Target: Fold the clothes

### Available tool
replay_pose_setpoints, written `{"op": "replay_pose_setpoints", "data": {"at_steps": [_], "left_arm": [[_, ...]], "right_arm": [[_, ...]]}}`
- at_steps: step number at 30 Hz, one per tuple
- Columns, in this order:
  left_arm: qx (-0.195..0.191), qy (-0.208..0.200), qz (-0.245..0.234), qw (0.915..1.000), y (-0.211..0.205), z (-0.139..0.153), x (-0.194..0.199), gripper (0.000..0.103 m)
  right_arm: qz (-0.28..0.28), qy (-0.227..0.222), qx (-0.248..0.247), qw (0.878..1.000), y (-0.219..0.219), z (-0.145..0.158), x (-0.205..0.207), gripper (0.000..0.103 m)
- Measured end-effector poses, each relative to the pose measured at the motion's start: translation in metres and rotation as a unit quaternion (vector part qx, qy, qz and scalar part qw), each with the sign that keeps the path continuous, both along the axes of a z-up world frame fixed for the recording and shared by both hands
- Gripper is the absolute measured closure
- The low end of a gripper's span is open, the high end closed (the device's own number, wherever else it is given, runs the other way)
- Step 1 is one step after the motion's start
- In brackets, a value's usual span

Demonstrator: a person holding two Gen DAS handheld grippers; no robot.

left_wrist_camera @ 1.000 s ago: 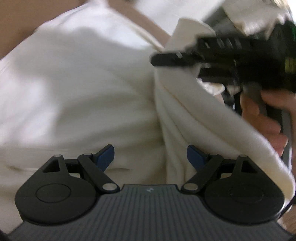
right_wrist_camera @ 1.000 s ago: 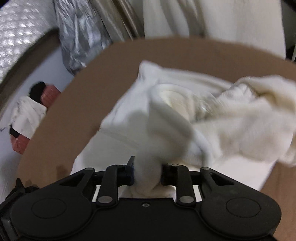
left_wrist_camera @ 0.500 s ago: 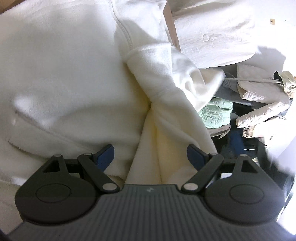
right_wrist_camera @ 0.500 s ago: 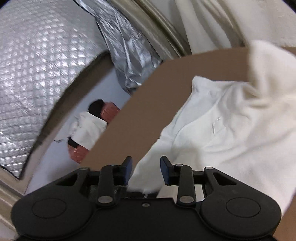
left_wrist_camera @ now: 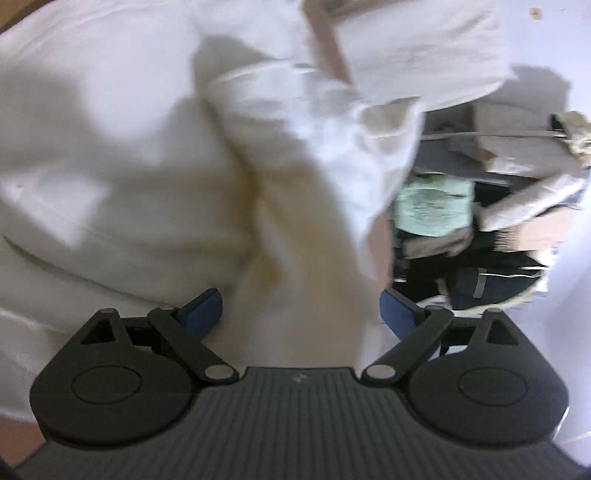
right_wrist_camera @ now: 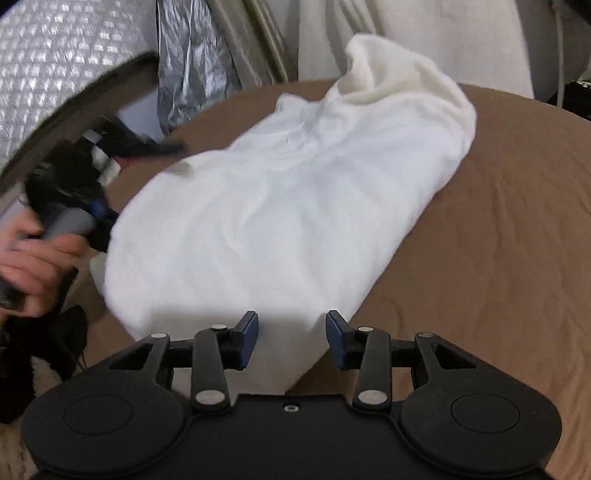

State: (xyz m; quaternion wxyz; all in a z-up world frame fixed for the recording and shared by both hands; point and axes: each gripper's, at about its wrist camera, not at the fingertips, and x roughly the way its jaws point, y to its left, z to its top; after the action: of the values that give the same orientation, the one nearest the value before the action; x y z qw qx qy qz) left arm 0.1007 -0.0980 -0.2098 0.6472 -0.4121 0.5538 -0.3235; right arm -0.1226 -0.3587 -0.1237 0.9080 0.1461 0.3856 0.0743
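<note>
Both grippers, left gripper (left_wrist_camera: 301, 310) and right gripper (right_wrist_camera: 291, 330), now gape; white garment (right_wrist_camera: 288, 206) released.

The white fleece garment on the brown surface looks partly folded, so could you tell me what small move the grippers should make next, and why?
Probably bring the right gripper forward and close it on the near edge of the white fleece garment. Both grippers are open, gripping nothing; the left gripper merely straddles a loose fold. The garment lies bunched lengthwise on the brown surface, its far end humped, so another fold seems due.

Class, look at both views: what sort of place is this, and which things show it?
Probably a room in a home, perhaps a bedroom or laundry corner. A white garment lies on a brown cloth surface, more clothes are heaped beside it, and pale curtains hang behind.
</note>
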Motion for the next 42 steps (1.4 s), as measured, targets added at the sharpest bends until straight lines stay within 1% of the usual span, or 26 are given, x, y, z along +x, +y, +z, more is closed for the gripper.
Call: {"op": "replay_pose_setpoints", "data": {"at_steps": [2, 4, 6, 8, 10, 11, 12, 13, 14, 15, 17, 19, 20, 21, 23, 24, 25, 27, 28, 30, 33, 36, 39, 40, 41, 42], "left_arm": [[0.009, 0.0, -0.005, 0.9999, -0.004, -0.008, 0.004, 0.009], [0.02, -0.005, -0.011, 0.9997, -0.012, -0.009, 0.006, 0.007], [0.026, -0.008, -0.007, 0.9996, -0.017, -0.007, 0.005, 0.003], [0.022, -0.008, 0.003, 0.9997, -0.02, -0.006, 0.005, 0.002], [0.035, -0.024, -0.002, 0.9991, -0.025, -0.002, 0.003, 0.01], [0.05, -0.04, -0.007, 0.9979, -0.029, 0.001, 0.002, 0.038], [0.066, -0.059, -0.019, 0.9959, -0.034, 0.006, 0.0, 0.076], [0.078, -0.076, -0.031, 0.9936, -0.04, 0.009, -0.002, 0.088], [0.085, -0.09, -0.039, 0.9915, -0.045, 0.012, -0.004, 0.088], [0.093, -0.105, -0.046, 0.9891, -0.049, 0.016, -0.007, 0.088], [0.108, -0.13, -0.055, 0.9841, -0.056, 0.022, -0.01, 0.088], [0.099, -0.142, -0.064, 0.9828, -0.057, 0.023, -0.01, 0.079], [0.087, -0.143, -0.072, 0.9833, -0.056, 0.021, -0.01, 0.065], [0.076, -0.146, -0.078, 0.9833, -0.053, 0.018, -0.011, 0.059], [0.072, -0.148, -0.09, 0.9822, -0.052, 0.009, -0.013, 0.06], [0.073, -0.148, -0.094, 0.9819, -0.052, 0.007, -0.013, 0.066], [0.073, -0.147, -0.096, 0.9819, -0.053, 0.005, -0.013, 0.068], [0.073, -0.145, -0.098, 0.9819, -0.054, 0.004, -0.013, 0.077], [0.073, -0.145, -0.097, 0.982, -0.054, 0.004, -0.012, 0.078], [0.077, -0.147, -0.095, 0.9816, -0.054, 0.005, -0.012, 0.08], [0.091, -0.157, -0.095, 0.9788, -0.054, 0.006, -0.015, 0.081], [0.111, -0.176, -0.098, 0.9731, -0.057, 0.013, -0.017, 0.081], [0.126, -0.187, -0.097, 0.9694, -0.062, 0.018, -0.019, 0.081], [0.131, -0.191, -0.095, 0.9681, -0.063, 0.019, -0.021, 0.082], [0.14, -0.201, -0.095, 0.9647, -0.064, 0.023, -0.023, 0.084], [0.154, -0.216, -0.095, 0.9595, -0.066, 0.028, -0.026, 0.085]], "right_arm": [[-0.002, -0.004, 0.013, 1.0, 0.0, -0.003, -0.003, 0.057], [0.02, 0.0, 0.016, 1.0, 0.005, -0.003, 0.002, 0.057], [0.02, -0.004, 0.004, 1.0, 0.005, 0.0, 0.005, 0.056], [0.021, -0.012, -0.019, 1.0, 0.006, 0.005, 0.009, 0.056], [0.034, -0.019, -0.055, 0.998, 0.005, 0.014, 0.019, 0.056], [0.048, -0.02, -0.078, 0.996, 0.003, 0.022, 0.029, 0.055], [0.061, -0.022, -0.101, 0.993, -0.003, 0.033, 0.045, 0.053], [0.066, -0.021, -0.116, 0.991, -0.012, 0.047, 0.066, 0.048], [0.066, -0.019, -0.126, 0.99, -0.021, 0.063, 0.089, 0.04], [0.066, -0.016, -0.136, 0.988, -0.031, 0.078, 0.113, 0.037], [0.05, 0.023, -0.106, 0.993, -0.045, 0.099, 0.167, 0.035], [0.031, 0.069, -0.063, 0.995, -0.059, 0.117, 0.224, 0.035], [0.012, 0.094, -0.046, 0.994, -0.065, 0.12, 0.251, 0.035], [-0.014, 0.12, -0.032, 0.992, -0.071, 0.119, 0.277, 0.035], [-0.087, 0.156, -0.008, 0.984, -0.08, 0.11, 0.316, 0.035], [-0.12, 0.169, 0.006, 0.978, -0.084, 0.103, 0.332, 0.035], [-0.148, 0.178, 0.017, 0.973, -0.086, 0.097, 0.346, 0.036], [-0.18, 0.199, 0.007, 0.963, -0.081, 0.085, 0.37, 0.036], [-0.186, 0.206, -0.009, 0.961, -0.077, 0.081, 0.379, 0.035], [-0.185, 0.225, -0.066, 0.954, -0.064, 0.072, 0.394, 0.036], [-0.182, 0.261, -0.152, 0.936, -0.054, 0.055, 0.406, 0.035], [-0.172, 0.287, -0.171, 0.927, -0.056, 0.041, 0.411, 0.033], [-0.164, 0.297, -0.164, 0.926, -0.063, 0.025, 0.409, 0.035], [-0.16, 0.29, -0.155, 0.931, -0.066, 0.021, 0.405, 0.047], [-0.154, 0.278, -0.144, 0.937, -0.069, 0.019, 0.4, 0.065], [-0.147, 0.266, -0.135, 0.943, -0.071, 0.018, 0.395, 0.072]]}}
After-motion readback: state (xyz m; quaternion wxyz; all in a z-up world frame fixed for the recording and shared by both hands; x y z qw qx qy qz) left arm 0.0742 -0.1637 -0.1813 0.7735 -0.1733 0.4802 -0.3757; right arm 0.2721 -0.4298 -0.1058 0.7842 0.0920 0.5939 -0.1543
